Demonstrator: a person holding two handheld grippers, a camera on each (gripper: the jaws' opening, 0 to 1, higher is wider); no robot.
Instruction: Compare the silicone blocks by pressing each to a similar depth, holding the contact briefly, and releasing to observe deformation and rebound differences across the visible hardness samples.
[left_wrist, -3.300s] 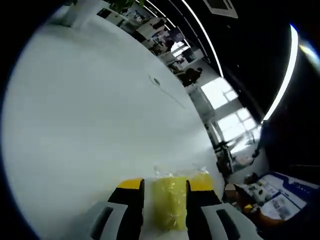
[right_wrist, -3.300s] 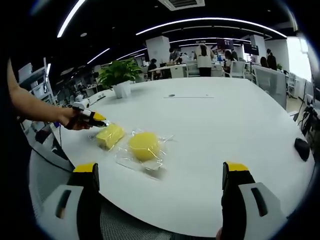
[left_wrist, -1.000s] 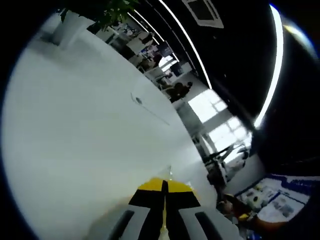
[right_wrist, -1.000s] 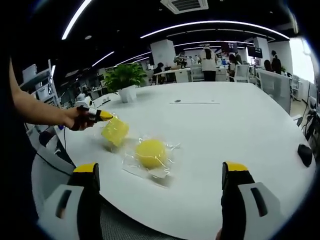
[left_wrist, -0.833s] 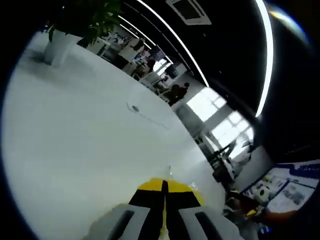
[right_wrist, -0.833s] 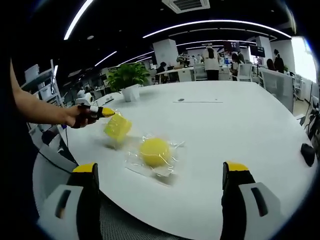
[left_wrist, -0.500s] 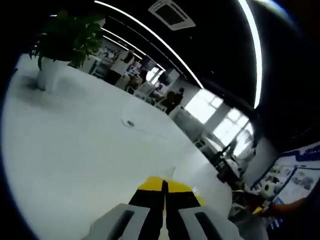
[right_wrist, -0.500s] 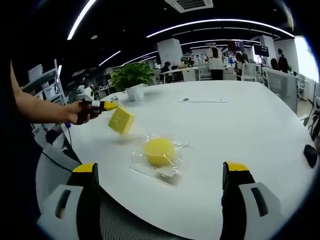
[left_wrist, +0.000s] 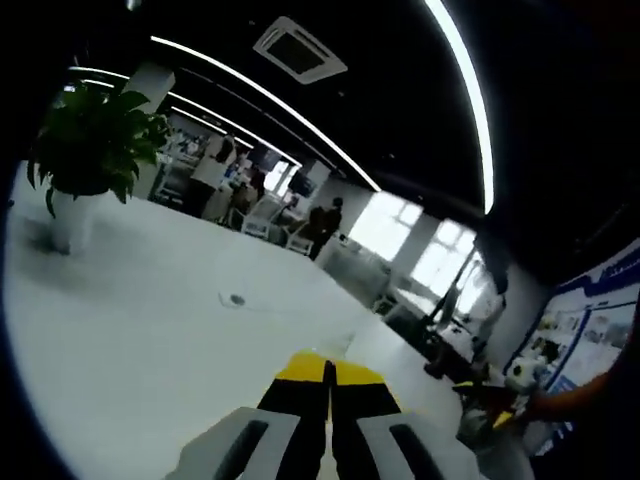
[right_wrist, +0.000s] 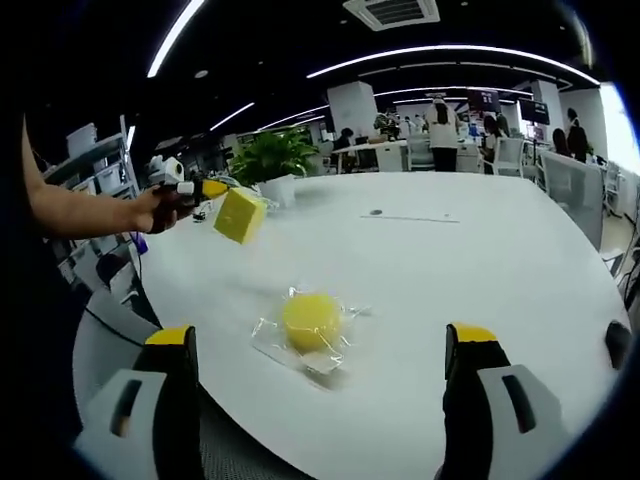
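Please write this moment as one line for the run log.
left gripper: shut on bagged yellow block, lifted | right gripper: open | round yellow block: on table

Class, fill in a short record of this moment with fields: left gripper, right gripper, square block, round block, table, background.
left gripper: shut on the bag of the square block, held up above the table
right gripper: open, holding nothing
square block: yellow, bagged, hanging in the air
round block: yellow, in clear wrap, lying on the table near its front edge
table: white, round
background: potted plant on the table's far side, ceiling light strips
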